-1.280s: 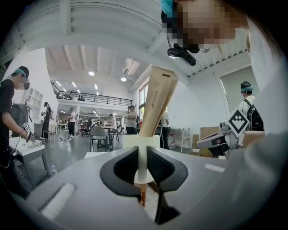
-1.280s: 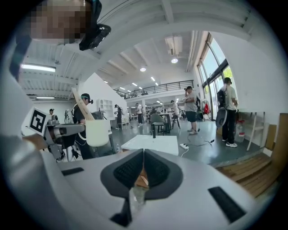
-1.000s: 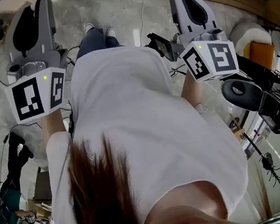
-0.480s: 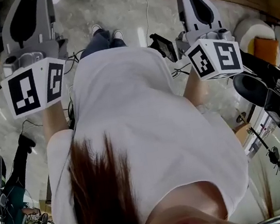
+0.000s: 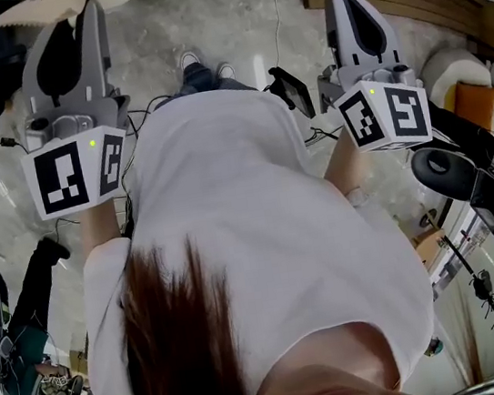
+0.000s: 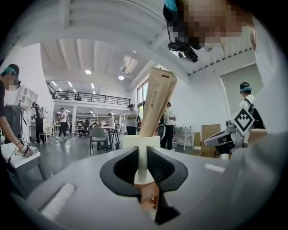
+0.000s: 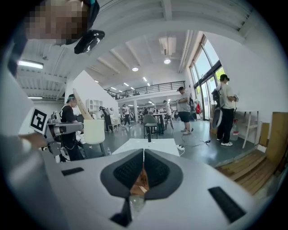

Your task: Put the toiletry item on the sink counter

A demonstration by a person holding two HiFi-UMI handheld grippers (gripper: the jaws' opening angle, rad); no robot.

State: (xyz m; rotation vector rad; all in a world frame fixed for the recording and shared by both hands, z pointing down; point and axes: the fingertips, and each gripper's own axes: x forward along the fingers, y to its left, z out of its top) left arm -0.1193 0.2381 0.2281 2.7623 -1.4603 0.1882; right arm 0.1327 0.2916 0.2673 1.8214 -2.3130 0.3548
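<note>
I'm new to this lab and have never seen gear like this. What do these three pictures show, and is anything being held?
A person in a white shirt holds a two-jaw gripper in each hand. The head view comes from a camera on the head and looks steeply down at the floor. The other two views come from cameras riding on each gripper, looking along its jaws into a big hall. The left gripper clamps the white cap of a beige tube, which rises tilted above the jaws. The right gripper is closed and empty. No sink counter shows anywhere.

matt beige tube (image 6: 156, 105) with smooth white cap (image 6: 141, 142), glossy polished floor (image 6: 67, 150), white cloth shirt (image 5: 262, 236)
</note>
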